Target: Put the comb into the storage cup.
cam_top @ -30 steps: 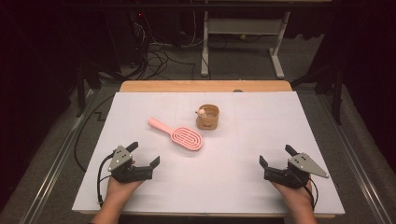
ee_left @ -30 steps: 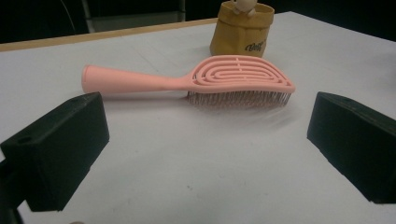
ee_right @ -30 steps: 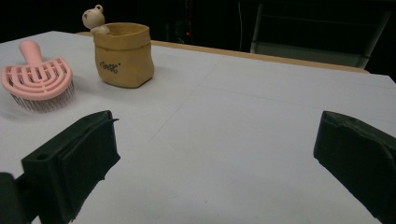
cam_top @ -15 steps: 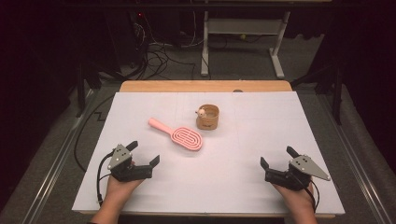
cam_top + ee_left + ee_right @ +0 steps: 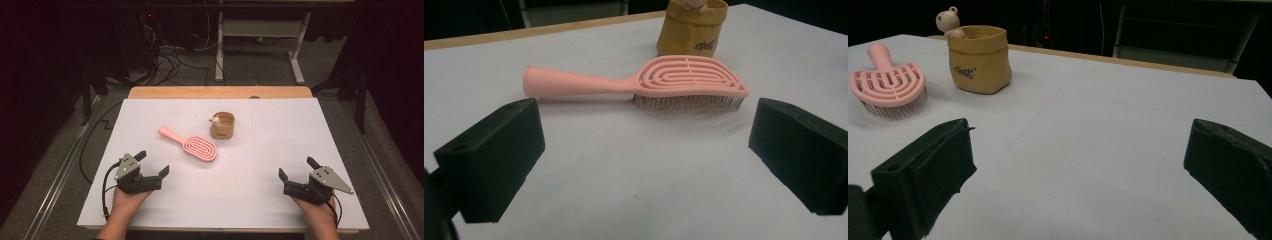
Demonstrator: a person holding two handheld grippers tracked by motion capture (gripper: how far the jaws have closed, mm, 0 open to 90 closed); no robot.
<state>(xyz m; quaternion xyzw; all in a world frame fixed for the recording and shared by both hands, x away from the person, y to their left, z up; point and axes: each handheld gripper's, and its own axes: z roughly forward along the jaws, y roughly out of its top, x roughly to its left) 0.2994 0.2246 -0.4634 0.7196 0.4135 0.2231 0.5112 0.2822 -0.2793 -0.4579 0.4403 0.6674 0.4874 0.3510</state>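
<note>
Lying bristles-down on the white counter (image 5: 240, 195), the pink hairbrush (image 5: 189, 143) is resting just left of the tan pouch (image 5: 222, 126), its handle pointing toward the far left. The left tongs (image 5: 153, 164) are sitting low at the near left edge with jaws spread wide, aiming at the brush but well short of it, gripping nothing. The right tongs (image 5: 297, 168) are waiting at the near right, jaws likewise spread and empty, well apart from both things. A small bear figure (image 5: 948, 21) is peeking over the pouch's rim.
</note>
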